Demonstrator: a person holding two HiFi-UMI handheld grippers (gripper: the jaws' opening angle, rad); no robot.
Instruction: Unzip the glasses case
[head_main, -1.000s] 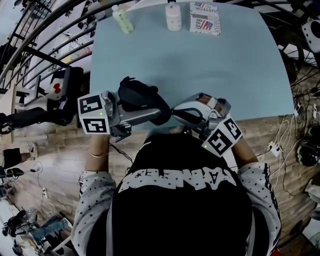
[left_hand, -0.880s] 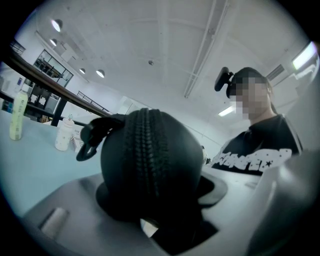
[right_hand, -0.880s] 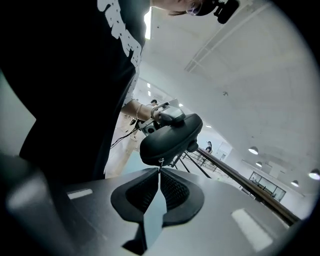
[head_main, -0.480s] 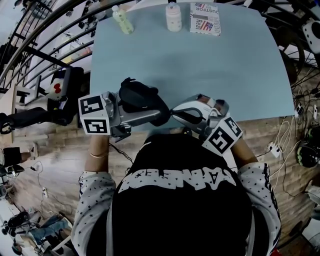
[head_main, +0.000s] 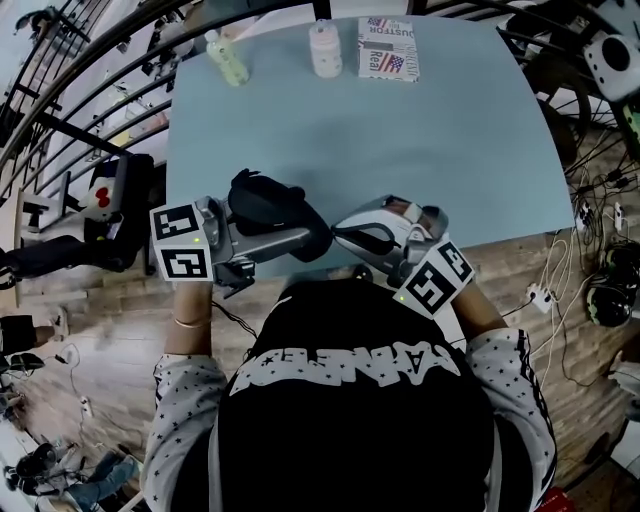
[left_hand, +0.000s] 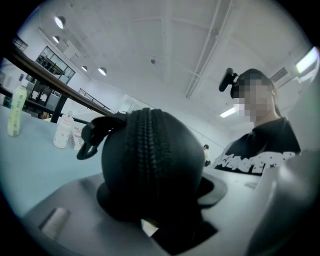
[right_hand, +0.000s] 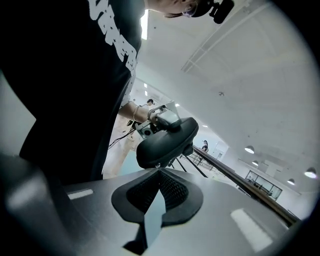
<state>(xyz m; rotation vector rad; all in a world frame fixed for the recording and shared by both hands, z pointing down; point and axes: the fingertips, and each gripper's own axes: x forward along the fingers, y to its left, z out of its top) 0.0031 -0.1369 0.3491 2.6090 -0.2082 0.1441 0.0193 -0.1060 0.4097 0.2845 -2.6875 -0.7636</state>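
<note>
Head view: case (head_main: 266, 203) in left tongs (head_main: 305, 240), right tongs (head_main: 337, 233) pinching zipper (right_hand: 157, 165).

Bright even light from ceiling lamps (left_hand: 60, 22); strong fisheye curvature, dark corners, blurred foreground.

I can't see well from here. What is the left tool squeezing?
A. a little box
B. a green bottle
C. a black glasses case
C: the left tool is clamped round the glasses case, while the green bottle and box stand far back on the table.
</note>
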